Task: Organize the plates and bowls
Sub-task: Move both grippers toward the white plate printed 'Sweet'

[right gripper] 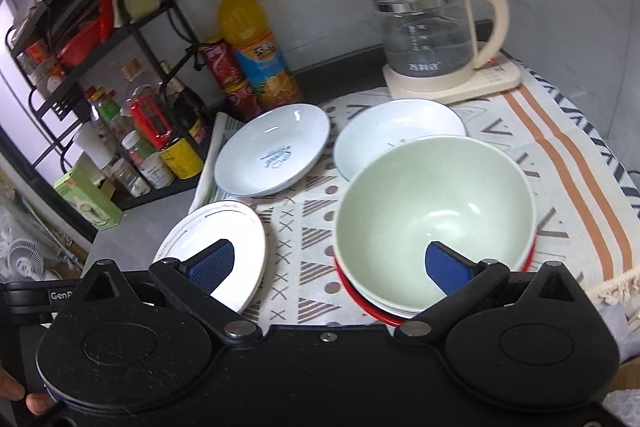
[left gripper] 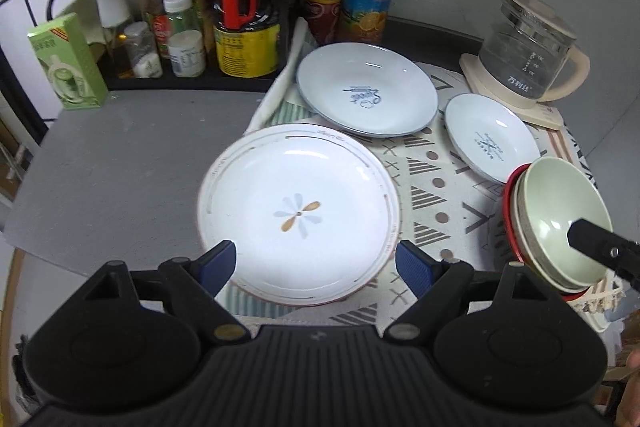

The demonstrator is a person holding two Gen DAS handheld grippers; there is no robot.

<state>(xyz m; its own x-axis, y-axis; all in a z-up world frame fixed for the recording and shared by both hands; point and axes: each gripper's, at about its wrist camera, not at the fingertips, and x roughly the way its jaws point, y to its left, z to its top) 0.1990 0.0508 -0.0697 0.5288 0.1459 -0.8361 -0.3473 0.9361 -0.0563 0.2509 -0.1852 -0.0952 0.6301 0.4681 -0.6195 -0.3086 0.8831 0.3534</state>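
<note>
While both tools are spread wide and hold nothing, the dishes lie on the patterned cloth that covers the right part of the counter. The left tool hangs over the near rim of the flower plate, one finger at each side of it. The right tool is above the stack of bowls: a green bowl sits on top, a pale one seems to lie under it, and a red bowl is at the bottom. Its right finger reaches into the green bowl, but I cannot tell if it touches.

Behind stand the large blue-rimmed plate and the small blue-rimmed plate, apart from each other, with the kettle just beyond them.

I judge the step in hand is to take the flower plate and put it together with the other plates. To do it well, the left tool should come low, close on the near rim with one finger above and one below, and lift the plate level. The glaze looks slippery, so a firm and slow grip is better. The large plate is very near its far edge; a careless lift could knock it.
</note>
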